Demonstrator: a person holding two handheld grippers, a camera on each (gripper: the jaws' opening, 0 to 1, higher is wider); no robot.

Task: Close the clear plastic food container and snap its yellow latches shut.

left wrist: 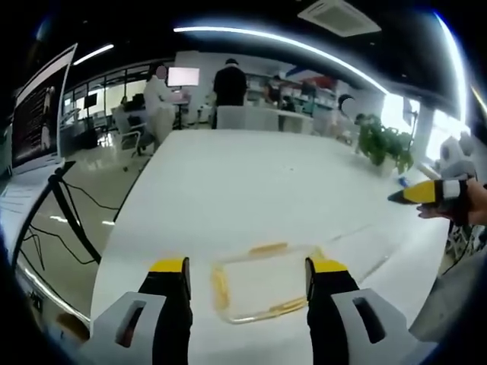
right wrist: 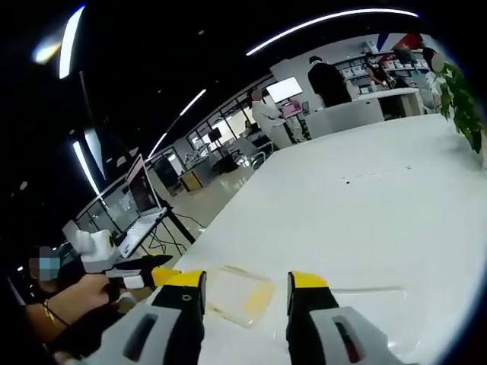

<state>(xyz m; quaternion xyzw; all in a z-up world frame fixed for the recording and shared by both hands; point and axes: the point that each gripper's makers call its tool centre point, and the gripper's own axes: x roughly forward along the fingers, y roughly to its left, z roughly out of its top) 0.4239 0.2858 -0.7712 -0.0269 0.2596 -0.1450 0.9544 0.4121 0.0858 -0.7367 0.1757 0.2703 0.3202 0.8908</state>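
My left hand-held gripper point(left wrist: 247, 275), jaws apart, hovers over the clear plastic food container with yellow latches point(left wrist: 261, 281) on the white bench point(left wrist: 251, 182); right hand-held gripper point(right wrist: 245, 287) likewise apart. I should press each latch squarely.

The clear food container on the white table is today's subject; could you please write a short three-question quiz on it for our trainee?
1. True or false: the left hand-held gripper is clamped on the clear food container.
2. What colour are the container's latches?
3. In the left gripper view, the right hand-held gripper shows: A) over the container, B) off to the right above the white table, C) resting on the potted plant.

Key: 1 false, its jaws stand open with the container lying on the table beyond them. 2 yellow. 3 B.
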